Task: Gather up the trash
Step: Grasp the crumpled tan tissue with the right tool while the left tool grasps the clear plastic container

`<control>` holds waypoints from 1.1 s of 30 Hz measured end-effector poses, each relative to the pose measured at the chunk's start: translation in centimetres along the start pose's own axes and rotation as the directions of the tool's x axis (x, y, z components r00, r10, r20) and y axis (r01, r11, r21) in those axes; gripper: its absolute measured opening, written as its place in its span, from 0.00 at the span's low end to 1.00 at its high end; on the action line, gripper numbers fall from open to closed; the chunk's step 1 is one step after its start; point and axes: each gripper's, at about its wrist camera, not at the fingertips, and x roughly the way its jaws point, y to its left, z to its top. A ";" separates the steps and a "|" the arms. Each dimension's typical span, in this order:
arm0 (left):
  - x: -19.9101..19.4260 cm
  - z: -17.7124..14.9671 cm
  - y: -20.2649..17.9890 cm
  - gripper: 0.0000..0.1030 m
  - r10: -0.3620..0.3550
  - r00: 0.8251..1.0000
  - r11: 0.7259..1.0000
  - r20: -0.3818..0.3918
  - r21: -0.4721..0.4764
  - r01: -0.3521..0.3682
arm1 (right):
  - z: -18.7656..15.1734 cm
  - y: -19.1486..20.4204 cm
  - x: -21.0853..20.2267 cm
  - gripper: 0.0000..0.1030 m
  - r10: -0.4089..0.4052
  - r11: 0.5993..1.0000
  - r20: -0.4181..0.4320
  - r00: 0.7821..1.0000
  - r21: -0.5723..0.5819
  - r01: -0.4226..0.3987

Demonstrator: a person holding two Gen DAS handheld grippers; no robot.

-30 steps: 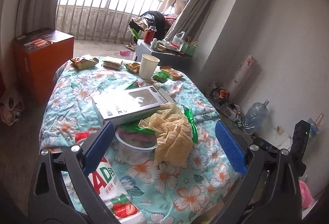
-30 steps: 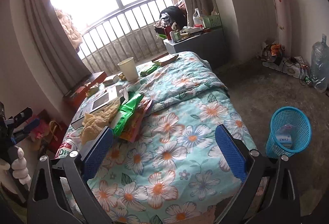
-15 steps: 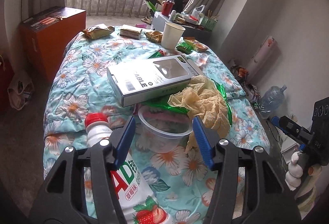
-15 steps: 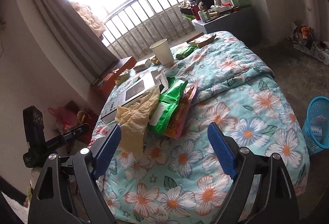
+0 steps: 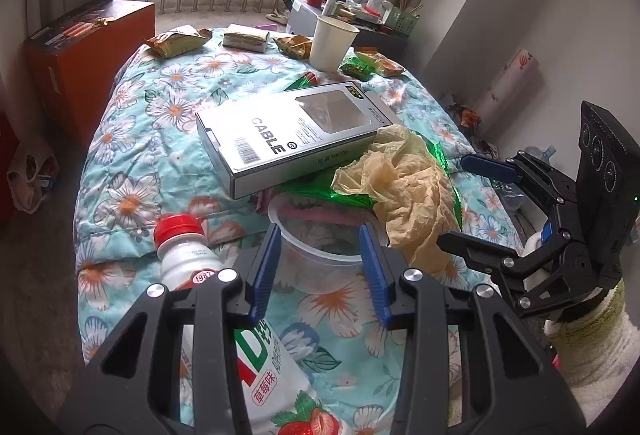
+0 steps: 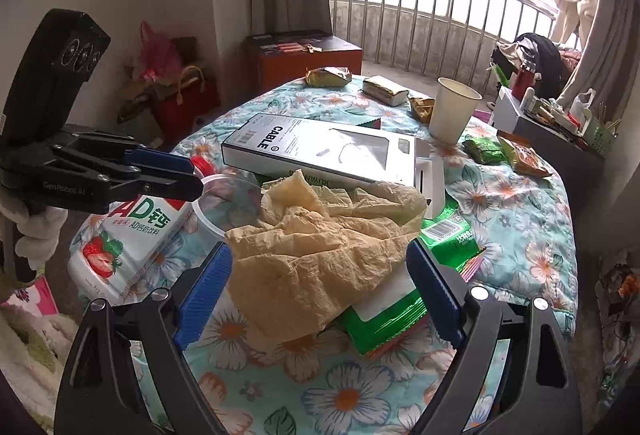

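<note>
Straddling a clear tub (image 5: 316,255) near the bed's (image 5: 132,139) front edge, the left gripper (image 5: 320,275) has not clamped; the right gripper (image 6: 320,291) gapes around crumpled paper (image 6: 320,235).

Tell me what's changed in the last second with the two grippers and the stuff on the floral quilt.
The left gripper moved in and narrowed its jaws around the clear plastic bowl; whether the pads touch it yet is unclear. The right gripper swung away from the quilt's edge to straddle the crumpled tan paper, jaws wide. The cable box, strawberry drink bottle and paper cup stayed put.
</note>
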 end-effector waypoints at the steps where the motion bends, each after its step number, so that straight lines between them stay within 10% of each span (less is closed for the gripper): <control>1: 0.0 0.0 0.1 0.37 -0.006 1.000 1.000 -0.002 -0.001 0.006 | 0.2 0.2 0.4 0.84 -0.004 1.000 -0.010 1.000 -0.018 0.004; 5: -0.1 -0.1 0.2 0.37 -0.024 1.000 1.000 -0.006 -0.010 0.024 | 0.5 0.4 1.8 0.81 -0.005 0.998 -0.048 0.999 -0.063 0.002; 21: -0.4 -0.5 0.1 0.36 -0.007 1.000 1.000 -0.004 -0.009 0.007 | -0.8 -0.2 0.0 0.17 0.044 0.996 -0.012 0.999 0.076 -0.043; 33: 1.1 0.9 -0.3 0.36 0.113 0.994 0.993 -0.005 0.023 -0.113 | -5.4 -2.6 -7.6 0.14 -0.064 0.947 0.115 0.991 0.319 0.025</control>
